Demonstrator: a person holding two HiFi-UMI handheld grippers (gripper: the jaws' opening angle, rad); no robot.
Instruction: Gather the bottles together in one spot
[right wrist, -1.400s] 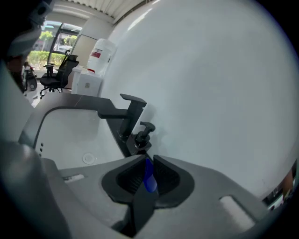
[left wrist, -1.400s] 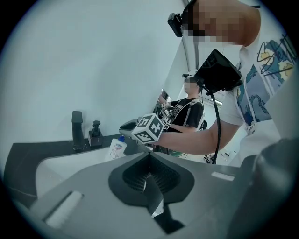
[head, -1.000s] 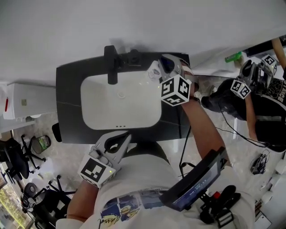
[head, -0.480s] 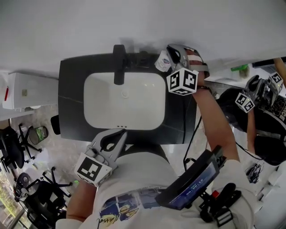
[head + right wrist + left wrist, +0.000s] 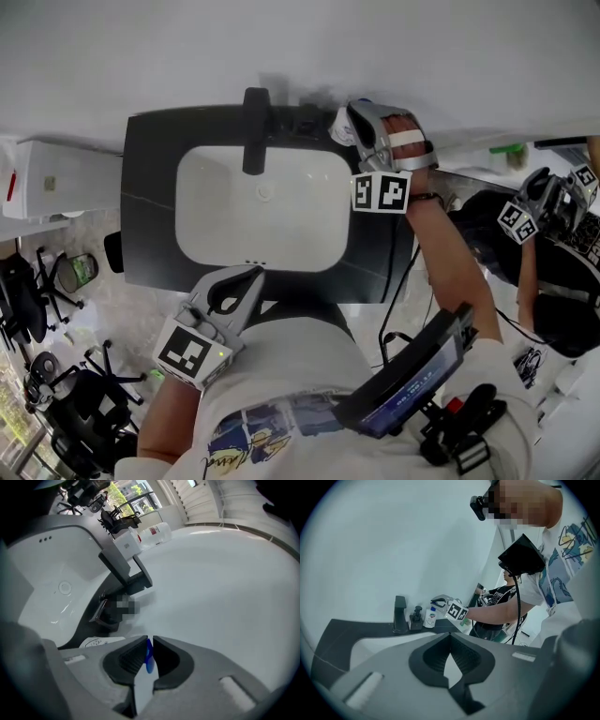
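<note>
Claw R (image 5: 149, 642) nips blue cap (image 5: 149, 662), white btl (image 5: 99, 642).

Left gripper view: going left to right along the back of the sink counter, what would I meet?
Black faucet, dark pump dispenser, white bottle, right gripper clamped on the bottle's blue cap.
</note>
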